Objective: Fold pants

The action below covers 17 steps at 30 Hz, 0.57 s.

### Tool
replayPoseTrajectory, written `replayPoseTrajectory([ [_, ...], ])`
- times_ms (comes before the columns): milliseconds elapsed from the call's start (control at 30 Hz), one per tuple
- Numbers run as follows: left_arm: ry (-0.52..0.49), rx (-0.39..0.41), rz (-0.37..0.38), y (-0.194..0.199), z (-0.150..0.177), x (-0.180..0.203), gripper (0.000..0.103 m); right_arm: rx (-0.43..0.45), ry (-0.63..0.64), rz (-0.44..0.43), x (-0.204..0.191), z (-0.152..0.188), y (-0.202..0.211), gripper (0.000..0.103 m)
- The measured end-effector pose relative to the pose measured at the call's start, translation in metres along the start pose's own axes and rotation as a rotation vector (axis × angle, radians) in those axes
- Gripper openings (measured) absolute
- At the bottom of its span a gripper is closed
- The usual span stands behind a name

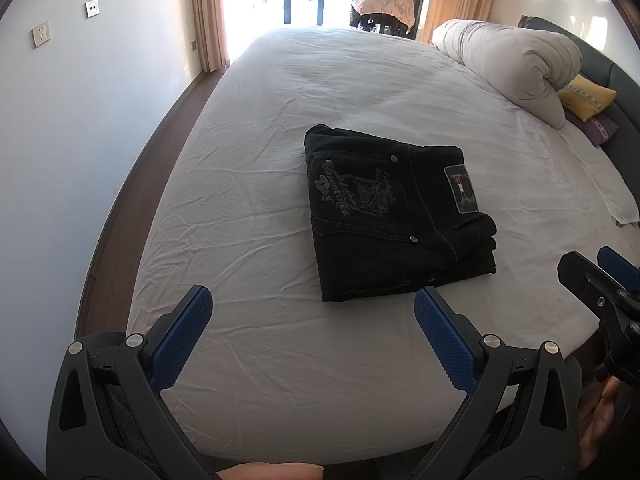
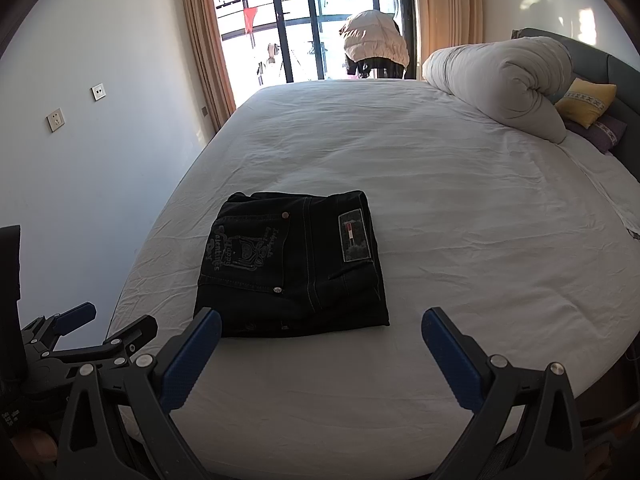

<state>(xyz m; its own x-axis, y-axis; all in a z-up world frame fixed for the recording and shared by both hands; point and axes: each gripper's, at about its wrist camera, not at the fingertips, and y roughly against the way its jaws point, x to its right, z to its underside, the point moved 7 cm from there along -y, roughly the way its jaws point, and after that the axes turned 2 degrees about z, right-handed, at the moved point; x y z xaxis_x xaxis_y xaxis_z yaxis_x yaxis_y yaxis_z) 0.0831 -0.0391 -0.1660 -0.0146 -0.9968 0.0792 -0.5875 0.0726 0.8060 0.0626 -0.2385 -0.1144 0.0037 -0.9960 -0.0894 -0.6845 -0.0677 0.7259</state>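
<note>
Left wrist view: black pants (image 1: 396,216) folded into a neat square, lying flat on the white bed (image 1: 280,360), just ahead of the left tool (image 1: 312,312) and a bit right of its centre line. Near edge of the bundle sits close to the right blue finger pad (image 1: 444,336), not touching. Left tool spread wide, holding nothing, hovering over the bed's near edge. Right tool (image 1: 592,276) peeking in at the far right, apart from the pants.

Right wrist view: same pants (image 2: 292,264), back pocket print and label patch facing up, ahead of the right tool (image 2: 320,328) and shifted left. Left blue pad (image 2: 192,360) overlaps the bundle's near left corner; can't tell if touching. Right tool also spread wide, empty. Rolled duvet (image 2: 500,80) and yellow pillow (image 2: 588,100) way off by the headboard.
</note>
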Motion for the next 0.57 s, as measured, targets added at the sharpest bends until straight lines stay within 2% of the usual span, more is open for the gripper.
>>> replayPoseTrajectory([
  [567, 0.0, -0.008, -0.007, 0.0004, 0.0024, -0.0027, 0.103, -0.006, -0.002, 0.0, -0.0021, 0.0069, 0.0013, 0.103],
])
